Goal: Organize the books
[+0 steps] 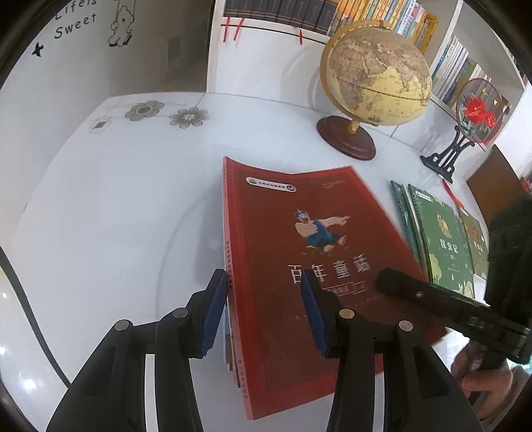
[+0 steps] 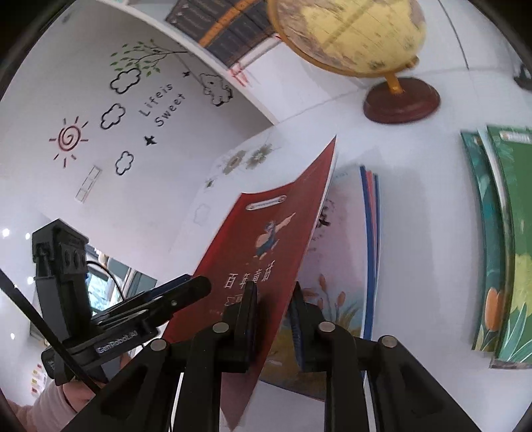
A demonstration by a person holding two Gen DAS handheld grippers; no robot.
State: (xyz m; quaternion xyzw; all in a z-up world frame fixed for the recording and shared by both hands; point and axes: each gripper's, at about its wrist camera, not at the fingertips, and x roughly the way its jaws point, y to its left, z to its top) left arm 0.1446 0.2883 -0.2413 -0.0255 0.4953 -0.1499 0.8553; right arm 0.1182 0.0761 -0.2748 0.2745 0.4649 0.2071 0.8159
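Note:
A red book [image 1: 316,216] with a cartoon figure on its cover tops a small stack [image 1: 229,349] on the white table [image 1: 116,199]. My left gripper [image 1: 262,279] straddles its spine edge, one pad beside the spine and the other over the cover, jaws apart. In the right wrist view the red book [image 2: 266,232] tilts up off a pale illustrated book [image 2: 342,266]. My right gripper [image 2: 272,292] pinches its near edge, one pad on the cover and one behind. The left gripper [image 2: 196,285] shows at the book's left edge.
Several green books [image 1: 442,239] lie overlapped to the right. A globe [image 1: 375,73] on a wooden base stands behind, beside a round embroidered fan [image 1: 475,113] on a black stand. A white bookshelf [image 1: 299,13] runs along the back. A person's hand [image 1: 482,375] holds the right gripper.

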